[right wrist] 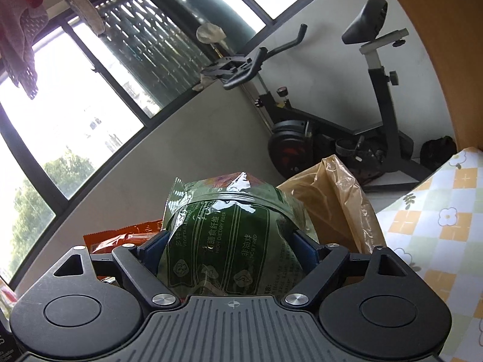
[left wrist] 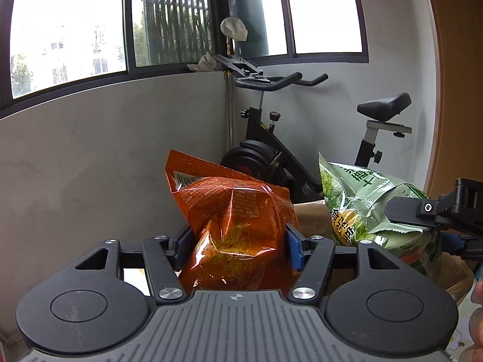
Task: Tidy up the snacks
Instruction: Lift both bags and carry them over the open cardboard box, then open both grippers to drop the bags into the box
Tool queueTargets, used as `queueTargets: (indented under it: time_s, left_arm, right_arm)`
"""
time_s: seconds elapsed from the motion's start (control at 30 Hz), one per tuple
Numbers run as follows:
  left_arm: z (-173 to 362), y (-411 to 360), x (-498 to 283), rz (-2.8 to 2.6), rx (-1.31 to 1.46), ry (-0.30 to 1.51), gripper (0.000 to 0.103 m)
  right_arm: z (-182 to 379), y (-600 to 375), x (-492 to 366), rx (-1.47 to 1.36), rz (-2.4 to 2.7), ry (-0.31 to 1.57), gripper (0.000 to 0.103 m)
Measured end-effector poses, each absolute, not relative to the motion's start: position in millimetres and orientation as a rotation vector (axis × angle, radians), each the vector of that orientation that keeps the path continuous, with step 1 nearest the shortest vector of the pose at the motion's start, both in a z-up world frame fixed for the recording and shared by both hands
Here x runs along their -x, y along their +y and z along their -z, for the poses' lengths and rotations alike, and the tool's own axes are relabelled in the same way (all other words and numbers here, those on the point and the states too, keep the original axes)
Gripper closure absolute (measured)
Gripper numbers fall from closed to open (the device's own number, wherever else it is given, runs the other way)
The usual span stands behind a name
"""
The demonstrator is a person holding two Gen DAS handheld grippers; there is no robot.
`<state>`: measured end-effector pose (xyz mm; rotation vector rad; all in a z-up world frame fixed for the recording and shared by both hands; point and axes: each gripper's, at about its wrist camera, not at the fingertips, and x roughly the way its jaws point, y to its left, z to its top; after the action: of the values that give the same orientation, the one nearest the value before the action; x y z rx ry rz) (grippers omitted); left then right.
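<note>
Left wrist view: each hand-held gripper carries one snack bag in front of an exercise bike [left wrist: 302, 138].
The left hand-held gripper [left wrist: 238, 244] clamps its blue pads on an orange snack bag [left wrist: 229, 211]; the right hand-held gripper [right wrist: 232, 250] clasps a green snack bag [right wrist: 229, 235]. Both bags are held up side by side near a crumpled brown plastic bag [right wrist: 329, 199], beside a bench under a checked cloth [right wrist: 434, 232].

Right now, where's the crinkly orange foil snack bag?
The crinkly orange foil snack bag sits clamped in the left claw, left of the green snack bag.
</note>
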<state>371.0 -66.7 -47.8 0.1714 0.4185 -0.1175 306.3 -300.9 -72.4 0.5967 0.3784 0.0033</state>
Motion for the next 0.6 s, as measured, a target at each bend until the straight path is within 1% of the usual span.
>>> queueTargets:
  time_s: [0.03, 0.1, 0.17, 0.23, 0.43, 0.6]
  left_arm:
    - [49.1, -65.3, -373.8, 0.12, -0.158, 0.428, 0.033]
    - [50.9, -58.8, -375.1, 0.121, -0.124, 0.435, 0.025]
    - [51.9, -54.9, -375.3, 0.114, -0.11, 0.434, 0.022]
    - [51.7, -50.5, -372.6, 0.113, -0.109, 0.435, 0.021]
    - [44.0, -35.5, -355.7, 0.112, -0.093, 0.435, 0.021]
    - [27.8, -14.7, -331.1, 0.104, -0.064, 0.433, 0.021]
  right_arm:
    - [72.1, -301.6, -306.9, -0.593, 0.007, 0.384, 0.018]
    - [72.0, -303.5, -306.2, -0.586, 0.014, 0.383, 0.017]
    - [70.7, -304.5, -304.2, -0.587, 0.013, 0.374, 0.016]
    - [68.0, -304.4, -302.9, -0.581, 0.016, 0.377, 0.012]
    - [55.9, -299.8, -291.0, -0.521, 0.0, 0.371, 0.012]
    - [41.3, -289.9, -266.4, -0.432, -0.015, 0.364, 0.012]
